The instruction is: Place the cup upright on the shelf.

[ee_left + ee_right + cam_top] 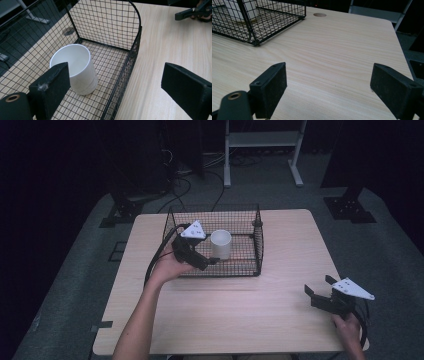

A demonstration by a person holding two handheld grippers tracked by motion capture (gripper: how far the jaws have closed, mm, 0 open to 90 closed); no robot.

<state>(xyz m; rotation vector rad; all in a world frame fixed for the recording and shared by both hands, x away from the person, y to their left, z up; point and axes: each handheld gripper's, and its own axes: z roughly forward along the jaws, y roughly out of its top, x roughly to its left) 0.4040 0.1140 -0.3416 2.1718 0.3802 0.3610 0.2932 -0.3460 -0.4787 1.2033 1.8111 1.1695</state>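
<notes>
Left gripper (212,261) wide open beside cup (220,244), holding nothing.

Your high view looks forward and down over the whole tabletop (225,310). Each gripper view sits low and close above it. All three share the wire basket (257,240) (130,65) (252,35).
</notes>
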